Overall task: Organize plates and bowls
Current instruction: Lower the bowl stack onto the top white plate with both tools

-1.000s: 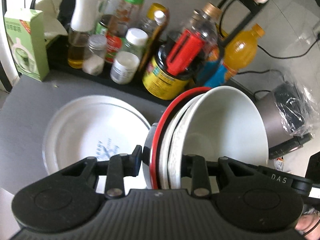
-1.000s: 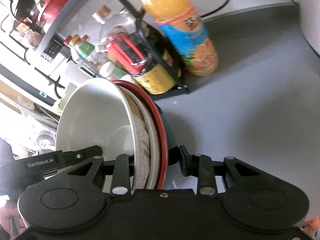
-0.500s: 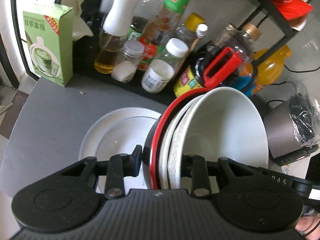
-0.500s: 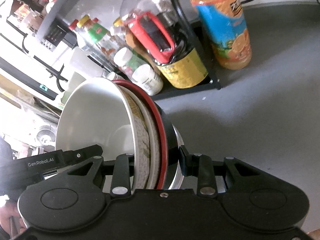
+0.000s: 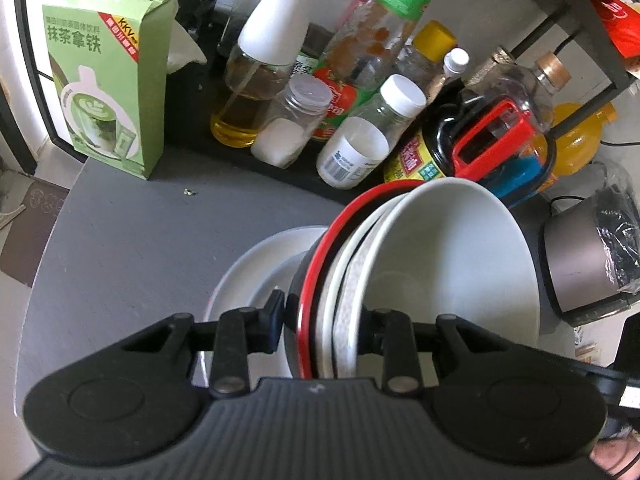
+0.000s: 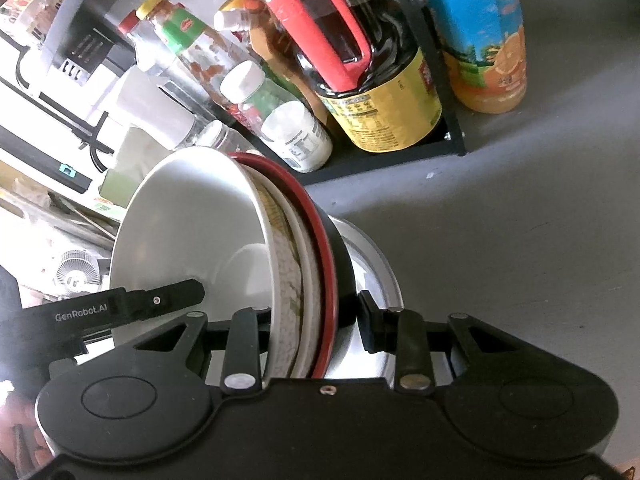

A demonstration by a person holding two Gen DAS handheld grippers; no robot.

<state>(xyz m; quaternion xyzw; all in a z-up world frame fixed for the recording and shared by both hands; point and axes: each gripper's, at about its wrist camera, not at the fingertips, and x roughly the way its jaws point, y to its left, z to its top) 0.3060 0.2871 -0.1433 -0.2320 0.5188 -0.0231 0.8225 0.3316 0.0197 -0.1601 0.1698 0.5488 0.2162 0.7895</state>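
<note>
Bowls point(image 5: 440, 264), nested into one stack, hang clamped at opposite rims by the left gripper point(image 5: 320, 320) and right gripper point(image 6: 316, 316) just above a plate point(image 5: 256, 268) on the desk point(image 5: 132, 240); setting down remains.

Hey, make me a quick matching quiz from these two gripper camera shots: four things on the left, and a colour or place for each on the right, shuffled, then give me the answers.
Things:
1. outermost bowl of the stack
2. tea box
3. juice bottle
4. large plate

Descriptions:
A. green, standing at the counter's far left
B. white, lying flat on the grey counter under the held stack
C. black with a red rim, clamped by both grippers
D. orange, standing just outside the black rack

Pairs: 1-C, 2-A, 3-D, 4-B
</note>
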